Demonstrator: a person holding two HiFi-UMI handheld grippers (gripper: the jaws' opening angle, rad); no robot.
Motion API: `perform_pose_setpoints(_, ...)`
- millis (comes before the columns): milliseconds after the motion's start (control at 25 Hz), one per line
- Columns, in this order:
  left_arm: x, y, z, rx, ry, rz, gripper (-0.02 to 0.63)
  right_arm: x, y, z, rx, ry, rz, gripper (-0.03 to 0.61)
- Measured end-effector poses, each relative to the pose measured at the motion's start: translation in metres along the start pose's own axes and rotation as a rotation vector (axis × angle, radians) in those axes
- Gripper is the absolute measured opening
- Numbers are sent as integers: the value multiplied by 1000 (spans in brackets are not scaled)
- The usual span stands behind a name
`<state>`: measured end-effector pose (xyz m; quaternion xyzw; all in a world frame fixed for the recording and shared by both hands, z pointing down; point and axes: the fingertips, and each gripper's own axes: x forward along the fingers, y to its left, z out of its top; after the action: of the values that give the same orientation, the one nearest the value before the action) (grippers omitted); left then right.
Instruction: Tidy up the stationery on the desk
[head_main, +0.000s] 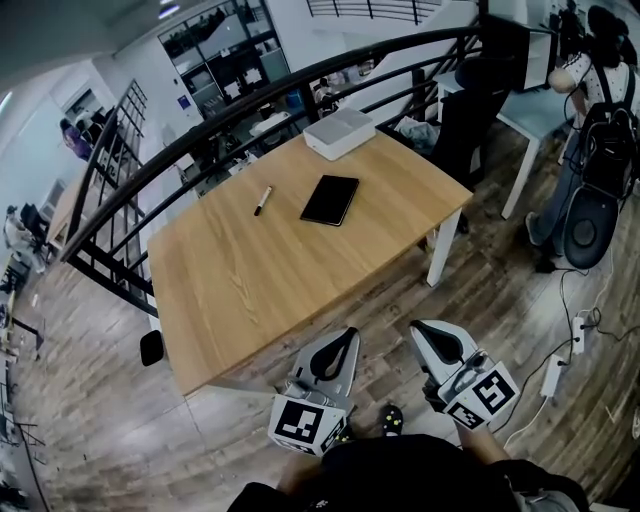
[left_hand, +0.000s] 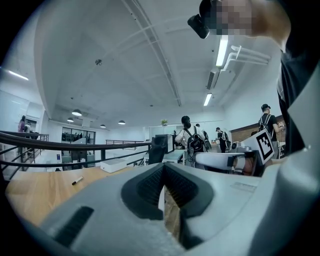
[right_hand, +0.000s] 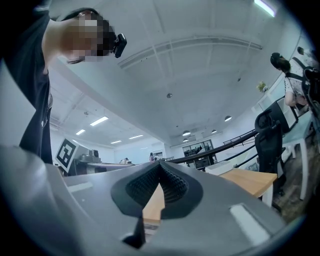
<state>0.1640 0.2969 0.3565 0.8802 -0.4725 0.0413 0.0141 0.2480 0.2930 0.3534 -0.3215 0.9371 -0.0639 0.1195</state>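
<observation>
On the wooden desk (head_main: 260, 290) lie a black-capped marker pen (head_main: 262, 200) and a flat black notebook (head_main: 330, 200), side by side toward the far half. A white box (head_main: 339, 132) stands at the far edge. Both grippers hang off the desk's near edge, over the floor. My left gripper (head_main: 346, 334) is shut with nothing in it, and so is my right gripper (head_main: 421, 328). In the left gripper view the shut jaws (left_hand: 164, 169) point along the desk, with the marker (left_hand: 77, 180) and white box (left_hand: 114, 165) far off. The right gripper (right_hand: 160, 166) points up past the desk top (right_hand: 250, 181).
A black railing (head_main: 200, 130) runs behind the desk's far and left sides. A black office chair (head_main: 470, 110) and a second desk (head_main: 530, 112) stand at the right rear. A person with a backpack (head_main: 605, 130) is far right. A power strip (head_main: 553, 376) and cables lie on the floor.
</observation>
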Motion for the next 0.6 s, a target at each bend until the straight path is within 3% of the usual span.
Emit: perform_pose_setpoints(600, -2, 1, 3, 24, 6, 57, -2, -1, -8, 1, 16, -12, 35, 5)
